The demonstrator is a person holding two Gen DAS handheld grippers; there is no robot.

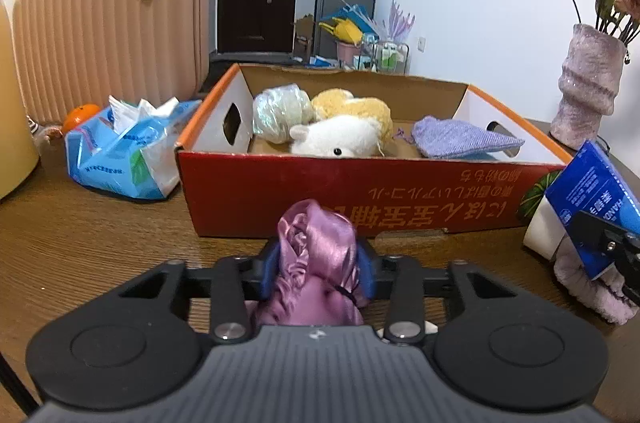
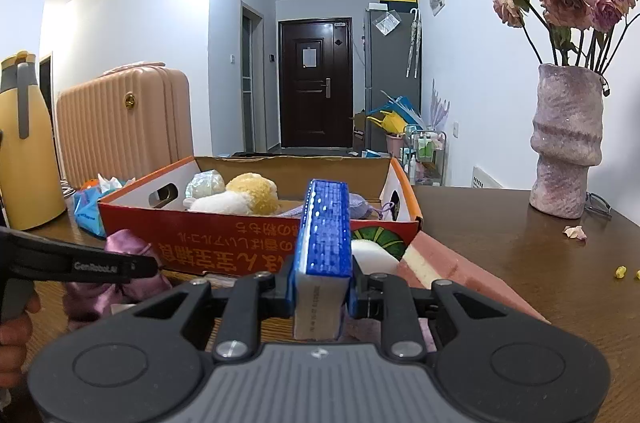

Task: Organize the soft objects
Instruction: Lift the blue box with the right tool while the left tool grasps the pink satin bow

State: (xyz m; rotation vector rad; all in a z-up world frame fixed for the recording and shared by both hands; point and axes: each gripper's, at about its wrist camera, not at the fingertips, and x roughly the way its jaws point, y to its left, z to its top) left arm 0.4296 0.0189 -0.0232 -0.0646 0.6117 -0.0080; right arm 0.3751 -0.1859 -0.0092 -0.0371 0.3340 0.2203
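My left gripper (image 1: 318,263) is shut on a shiny purple satin cloth (image 1: 320,247), held just above the table in front of the red cardboard box (image 1: 360,191). The box holds a white plush toy (image 1: 340,139), a yellow fluffy item (image 1: 360,107), a wrapped pale bundle (image 1: 280,111) and a lilac knit pouch (image 1: 460,139). My right gripper (image 2: 322,287) is shut on a blue and white tissue pack (image 2: 324,235), held upright before the box (image 2: 224,243). The pack also shows in the left wrist view (image 1: 592,199). The purple cloth (image 2: 120,263) shows left in the right wrist view.
A blue plastic bag (image 1: 120,151), an orange (image 1: 80,115) and a pink suitcase (image 1: 112,31) stand left of the box. A yellow flask (image 2: 24,143) is far left. A purple vase (image 2: 568,143) with dried roses stands right. Pink sponge blocks (image 2: 452,267) and a fluffy lilac cloth (image 1: 592,283) lie beside my right gripper.
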